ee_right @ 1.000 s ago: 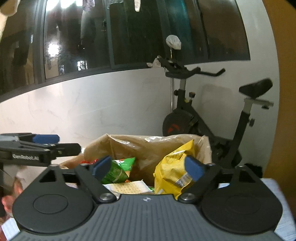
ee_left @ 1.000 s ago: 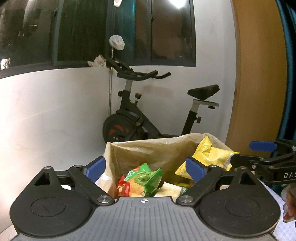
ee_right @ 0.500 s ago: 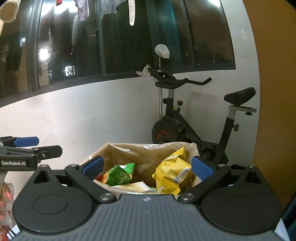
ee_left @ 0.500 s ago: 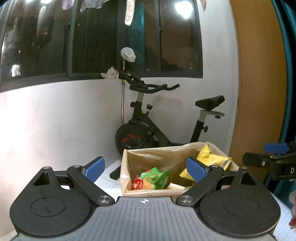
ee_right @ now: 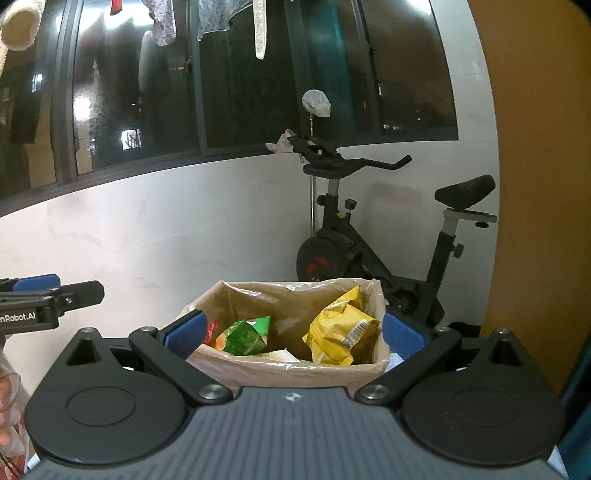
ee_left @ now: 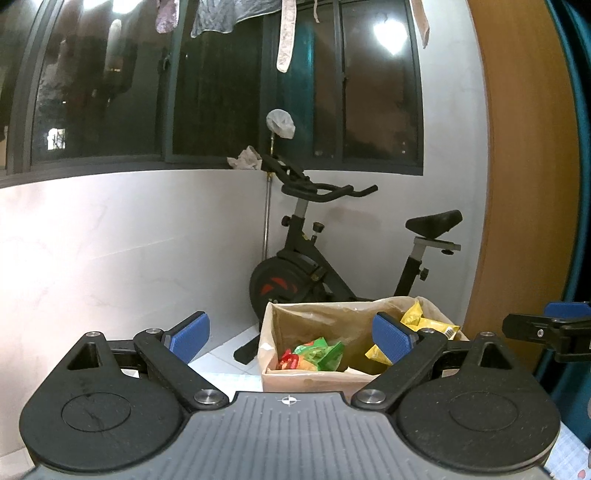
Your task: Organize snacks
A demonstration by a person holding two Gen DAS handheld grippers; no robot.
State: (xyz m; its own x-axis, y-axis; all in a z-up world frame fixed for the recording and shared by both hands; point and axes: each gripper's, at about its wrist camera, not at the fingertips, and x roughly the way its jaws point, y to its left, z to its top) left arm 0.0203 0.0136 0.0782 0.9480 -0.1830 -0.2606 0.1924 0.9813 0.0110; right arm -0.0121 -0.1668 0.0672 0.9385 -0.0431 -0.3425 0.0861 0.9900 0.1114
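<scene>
Right tool [ee_right: 293,334] spread empty, snack box [ee_right: 291,369] ahead between its fingers

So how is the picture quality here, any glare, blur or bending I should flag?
Left wrist view: sharp, a ceiling light glares in the window, and the wooden panel bows from the fisheye. Right wrist view: also sharp, window reflections, the box and yellow bag evenly lit.
</scene>
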